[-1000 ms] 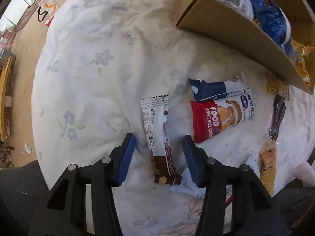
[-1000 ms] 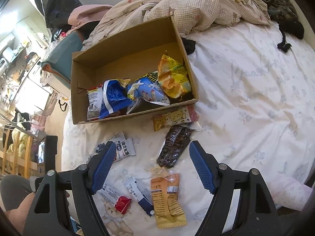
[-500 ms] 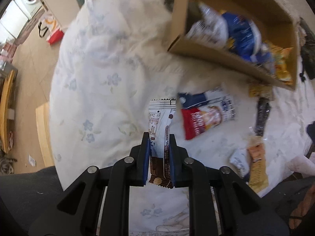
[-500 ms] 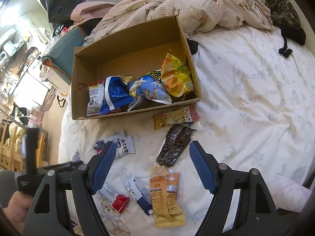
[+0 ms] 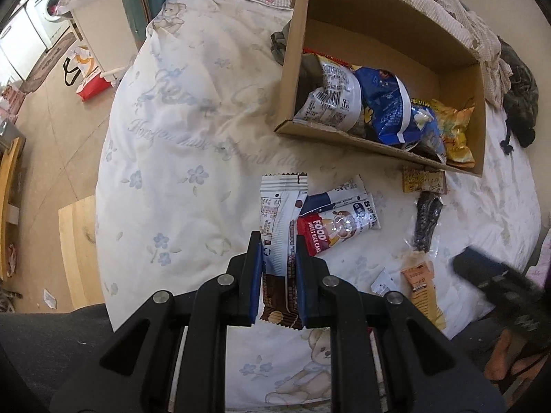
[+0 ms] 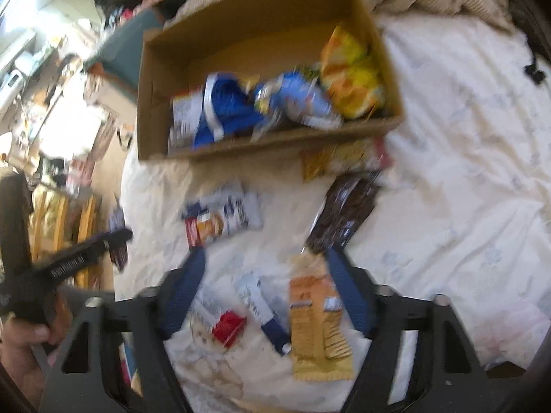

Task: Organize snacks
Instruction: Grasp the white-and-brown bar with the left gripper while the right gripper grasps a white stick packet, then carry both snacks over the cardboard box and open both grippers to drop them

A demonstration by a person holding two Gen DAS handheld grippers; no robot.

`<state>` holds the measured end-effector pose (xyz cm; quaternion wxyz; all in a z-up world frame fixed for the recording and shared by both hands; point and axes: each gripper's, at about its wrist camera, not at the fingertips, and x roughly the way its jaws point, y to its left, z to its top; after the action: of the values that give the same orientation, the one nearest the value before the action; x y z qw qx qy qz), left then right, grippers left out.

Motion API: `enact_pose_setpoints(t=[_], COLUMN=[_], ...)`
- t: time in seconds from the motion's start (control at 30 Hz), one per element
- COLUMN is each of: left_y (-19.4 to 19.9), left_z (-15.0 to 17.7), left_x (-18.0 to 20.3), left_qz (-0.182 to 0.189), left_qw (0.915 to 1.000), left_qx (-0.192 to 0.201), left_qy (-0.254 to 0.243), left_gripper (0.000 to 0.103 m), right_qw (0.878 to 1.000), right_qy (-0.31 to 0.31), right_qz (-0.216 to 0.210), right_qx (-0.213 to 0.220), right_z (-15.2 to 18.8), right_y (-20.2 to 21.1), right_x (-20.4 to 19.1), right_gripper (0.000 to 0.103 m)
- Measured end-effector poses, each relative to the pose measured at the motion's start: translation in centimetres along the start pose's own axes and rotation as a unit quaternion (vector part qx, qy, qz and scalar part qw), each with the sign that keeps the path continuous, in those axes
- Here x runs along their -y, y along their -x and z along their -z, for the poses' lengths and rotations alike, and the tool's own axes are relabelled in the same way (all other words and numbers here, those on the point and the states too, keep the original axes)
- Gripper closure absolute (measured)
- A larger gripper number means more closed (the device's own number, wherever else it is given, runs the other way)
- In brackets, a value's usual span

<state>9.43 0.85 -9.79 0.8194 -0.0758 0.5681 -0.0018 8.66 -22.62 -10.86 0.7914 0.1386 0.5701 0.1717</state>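
Your left gripper (image 5: 279,265) is matte black plastic with blue pads (image 5: 255,275) lining its jaws and round silver screws on the angular finger arms. Your right gripper (image 6: 265,296) has the same black frame and blue textured pads. Your bare-skinned left hand (image 6: 24,347) grips a black handle with white lettering.

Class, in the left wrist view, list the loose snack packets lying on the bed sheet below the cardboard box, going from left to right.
White-and-brown packet held in the left gripper → red rice cake packet → dark packet
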Motion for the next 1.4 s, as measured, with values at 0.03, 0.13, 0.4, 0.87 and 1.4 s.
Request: enact_pose_setpoints(t=[0.03,0.13,0.4,0.87,1.4], left_y=[0.0,0.1,-0.1,-0.2,2.7], left_z=[0.0,-0.2,-0.6,-0.6,-0.8], left_x=[0.1,0.1,0.6,0.9,0.7], left_qz=[0.000,0.003,0.005,-0.005,-0.013], left_qw=[1.0000,1.0000,1.0000,0.9998,0.9968], left_qx=[0.002,0.005,0.007,0.015,0.078], left_qy=[0.001,0.002,-0.002,-0.008,-0.015], left_gripper=[0.089,0.089,0.089,0.089,0.089], right_qw=[1.000,0.998,0.974,0.997,0.991], right_qy=[0.007,0.037,0.138,0.078,0.047], right_qz=[0.002,0.007,0.101,-0.002,-0.031], right_qx=[-0.018,-0.059,-0.148,-0.025,0.118], right_z=[0.2,0.8,2.6,0.5,-0.9], right_y=[-0.7,-2.6,-8.3,-2.1,4.5], right_x=[-0.3,-1.6,-4.6,-3.9,-3.4], right_gripper=[0.047,0.051,0.067,0.084,0.084])
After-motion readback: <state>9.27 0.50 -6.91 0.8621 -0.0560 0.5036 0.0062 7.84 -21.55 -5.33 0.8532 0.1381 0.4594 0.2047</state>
